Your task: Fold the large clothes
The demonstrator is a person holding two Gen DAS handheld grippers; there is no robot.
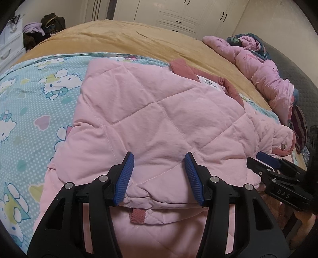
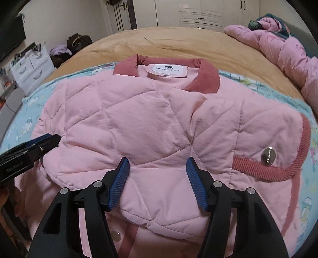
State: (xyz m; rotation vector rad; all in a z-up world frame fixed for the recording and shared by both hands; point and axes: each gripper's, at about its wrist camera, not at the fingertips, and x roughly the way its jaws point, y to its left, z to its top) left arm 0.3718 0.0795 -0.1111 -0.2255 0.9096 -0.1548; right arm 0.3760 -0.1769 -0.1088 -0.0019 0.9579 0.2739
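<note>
A pink quilted jacket with a darker pink corduroy collar and a white neck label lies folded on the bed. It also fills the right wrist view. My left gripper is open, its jaws spread over the jacket's near folded edge. My right gripper is open over the near edge too. It shows from the side in the left wrist view. The left gripper shows at the left of the right wrist view. A metal snap sits on a cuff at right.
The jacket rests on a light blue cartoon-print sheet over a tan blanket. A second pink padded garment is heaped at the bed's far right. White drawers, bags and wardrobes stand behind.
</note>
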